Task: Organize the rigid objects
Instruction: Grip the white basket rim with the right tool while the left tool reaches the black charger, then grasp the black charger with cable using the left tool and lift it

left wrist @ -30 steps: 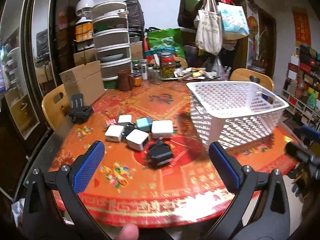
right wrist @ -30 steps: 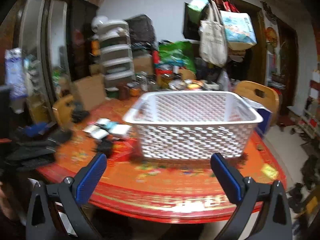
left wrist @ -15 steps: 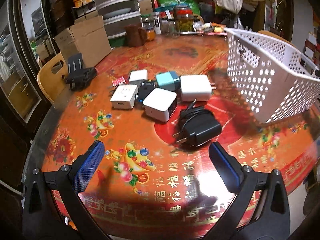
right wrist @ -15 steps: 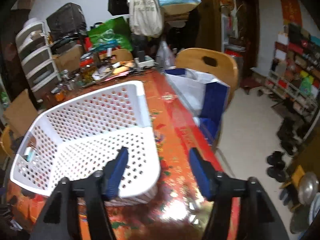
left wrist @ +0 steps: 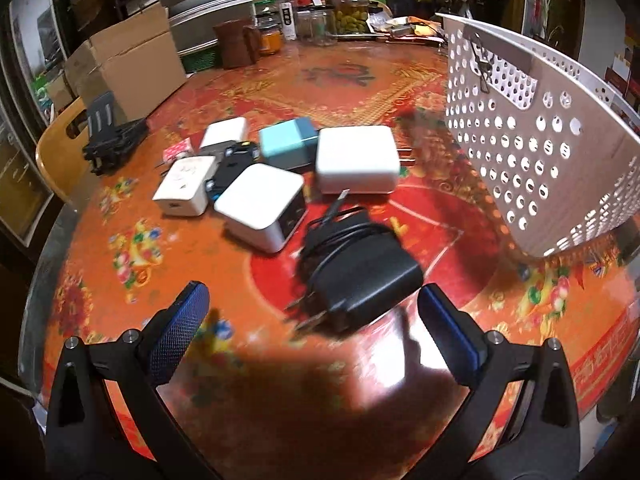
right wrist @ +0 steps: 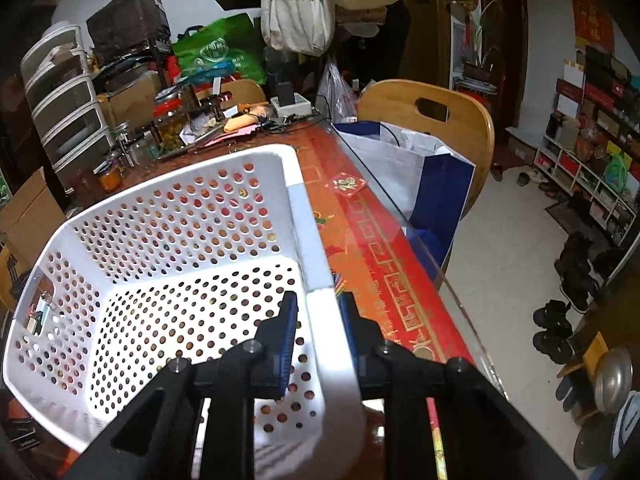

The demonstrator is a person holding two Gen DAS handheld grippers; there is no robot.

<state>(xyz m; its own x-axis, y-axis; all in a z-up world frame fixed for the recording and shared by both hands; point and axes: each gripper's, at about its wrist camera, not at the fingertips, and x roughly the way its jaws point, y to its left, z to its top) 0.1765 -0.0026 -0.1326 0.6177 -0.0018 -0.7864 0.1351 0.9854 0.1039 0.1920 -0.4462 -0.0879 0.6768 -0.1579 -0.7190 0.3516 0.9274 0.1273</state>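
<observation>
Black charger [left wrist: 362,280] near bench [left wrist: 340,88] front edge, between wide jaws of left gripper [left wrist: 310,312]; right gripper [right wrist: 318,320] jaws clamped on white basket [right wrist: 132,240] rim.

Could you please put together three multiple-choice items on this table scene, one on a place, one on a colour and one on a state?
1. Where does the black charger lie?
A. Inside the basket
B. On the table, just ahead of the open left gripper
C. On the cardboard box

2. What colour is the small adapter next to the big white charger?
A. Teal
B. Yellow
C. Purple

3. What is the right gripper doing?
A. Hanging open over the floor
B. Holding a jar
C. Shut on the white basket, at its rim

Answers: 1 B, the left wrist view shows it on the red tablecloth between the spread fingers' line of sight. 2 A, its shell is plainly teal. 3 C, the right wrist view shows both pads pressed on the rim.
</observation>
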